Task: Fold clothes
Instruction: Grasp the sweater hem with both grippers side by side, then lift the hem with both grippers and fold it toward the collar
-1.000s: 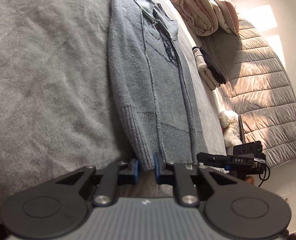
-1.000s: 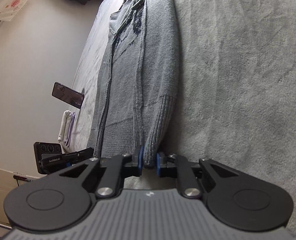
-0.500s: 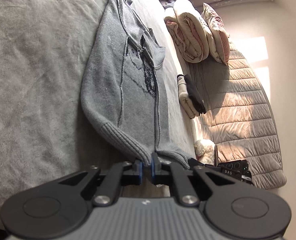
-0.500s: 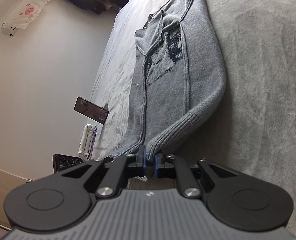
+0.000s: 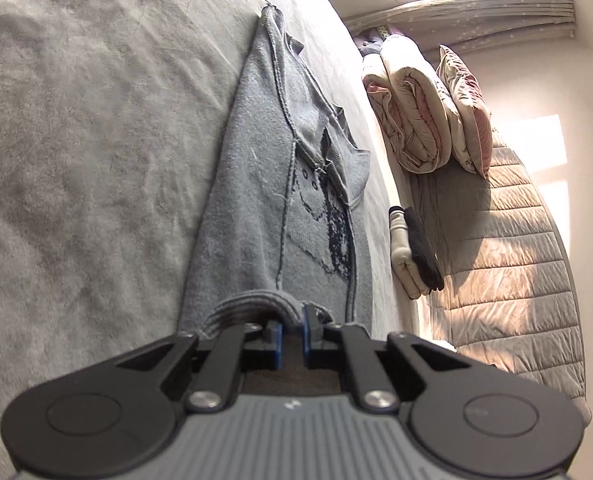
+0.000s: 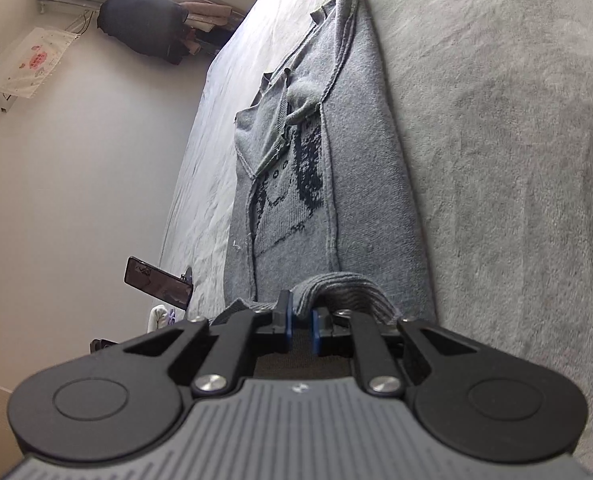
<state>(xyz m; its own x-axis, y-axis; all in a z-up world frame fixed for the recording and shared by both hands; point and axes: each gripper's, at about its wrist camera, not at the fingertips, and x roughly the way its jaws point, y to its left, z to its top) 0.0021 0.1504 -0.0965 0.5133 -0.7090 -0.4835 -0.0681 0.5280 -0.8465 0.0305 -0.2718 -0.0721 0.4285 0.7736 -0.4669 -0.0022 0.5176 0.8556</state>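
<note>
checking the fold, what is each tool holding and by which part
Both hold the grey sweater. The left tool pinches its ribbed hem; the right tool, whose jaws have just been opening, has the ribbed hem between them too.

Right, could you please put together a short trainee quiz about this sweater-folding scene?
1. True or false: the left tool is shut on the ribbed hem of the grey knitted sweater.
2. In the left wrist view, what lies to the right of the sweater? A) a folded cream-and-black clothes stack B) a laptop C) a pair of shoes
3. What does the sweater lie on?
Key: 1 true; 2 A; 3 the grey fleecy blanket.
</note>
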